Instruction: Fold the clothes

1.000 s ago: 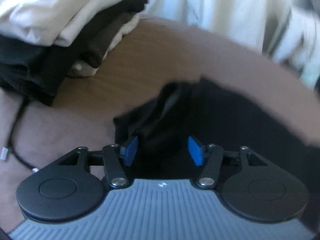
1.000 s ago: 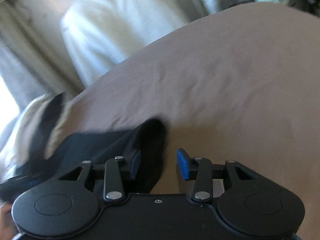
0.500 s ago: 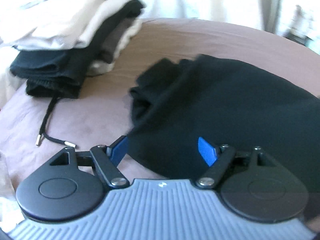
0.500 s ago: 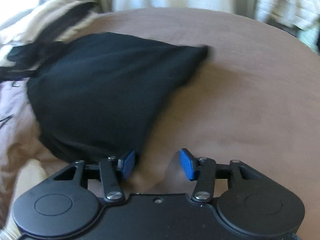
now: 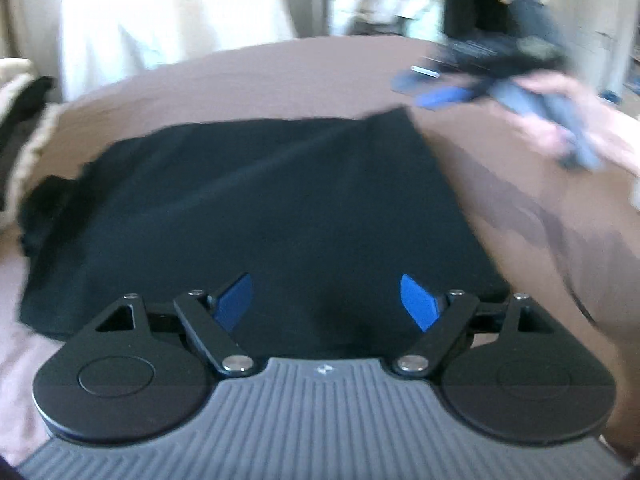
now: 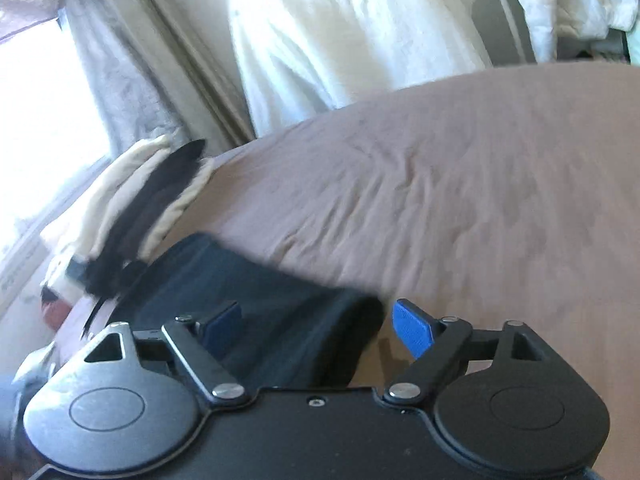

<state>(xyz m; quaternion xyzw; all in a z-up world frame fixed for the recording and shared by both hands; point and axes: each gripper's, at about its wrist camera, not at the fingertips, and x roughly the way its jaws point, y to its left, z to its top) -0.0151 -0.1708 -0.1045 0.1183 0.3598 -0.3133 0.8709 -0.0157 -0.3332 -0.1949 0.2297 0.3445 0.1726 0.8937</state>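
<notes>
Lying flat across the brown bed cover (image 5: pixel 280 64), the black garment (image 5: pixel 256 208) spreads as a rough rectangle, its near hem running right under the left gripper (image 5: pixel 327 300). Those jaws are opening and the blue pads press on nothing — the cloth passes beneath them, not between them. In the right wrist view the garment's far corner (image 6: pixel 280 320) sits between the right gripper's (image 6: pixel 318 330) jaws, which are also opening; the pads stand clear of the fabric.

It looks like a light, soft knit — limp, no stiffness of its own, likely to sag and crease wherever it is lifted and to drag a little on the cover. Pinching a single layer near a corner or along a hem should give the firmest hold; gripping mid-panel would probably bunch it.

At the cover's left edge a stack of folded cream and black clothes (image 6: pixel 132 208) waits, touching the garment's bunched left end as far as the blur allows.
</notes>
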